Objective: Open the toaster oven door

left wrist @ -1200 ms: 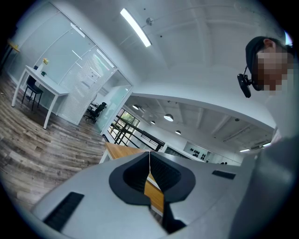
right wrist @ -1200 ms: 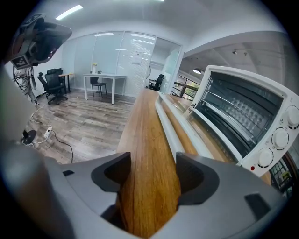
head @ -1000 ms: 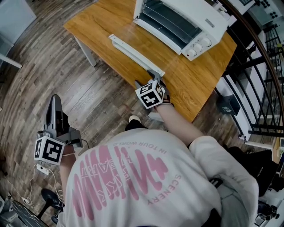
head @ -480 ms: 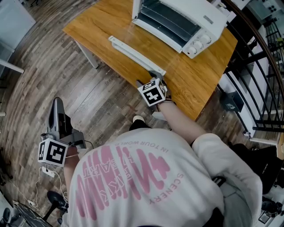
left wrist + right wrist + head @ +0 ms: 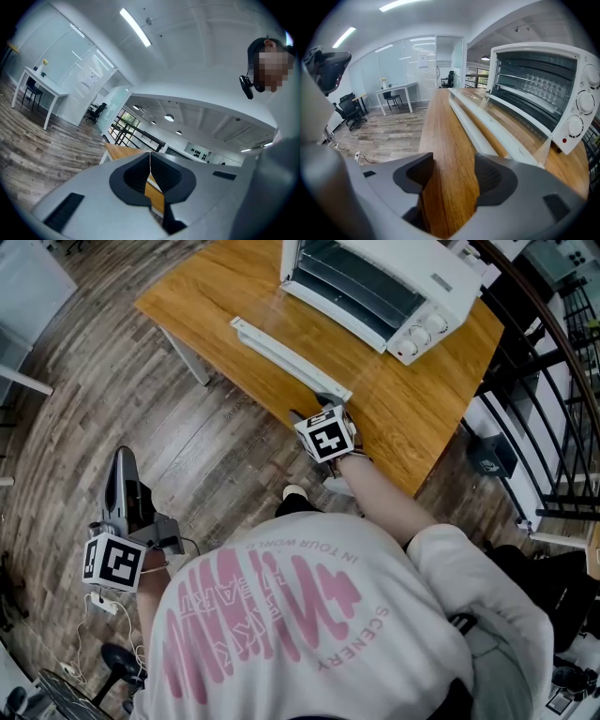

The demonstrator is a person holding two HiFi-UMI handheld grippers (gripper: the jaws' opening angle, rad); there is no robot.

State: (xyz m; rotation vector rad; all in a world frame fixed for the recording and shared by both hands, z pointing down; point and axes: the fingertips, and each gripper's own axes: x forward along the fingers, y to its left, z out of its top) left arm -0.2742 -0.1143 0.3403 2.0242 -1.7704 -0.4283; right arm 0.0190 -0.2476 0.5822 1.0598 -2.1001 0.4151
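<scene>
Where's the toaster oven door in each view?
Head view: upper centre, the toaster oven door swung down open over the wooden table.
Left gripper view: cannot be made out; only a sliver of table wood shows.
Right gripper view: centre right, lying open, running toward the camera.
Shared landmark: the wooden table, in all three.

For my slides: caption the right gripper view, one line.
Right hand-held gripper, empty jaws closing, over the wooden table, facing the toaster oven, door open.
</scene>
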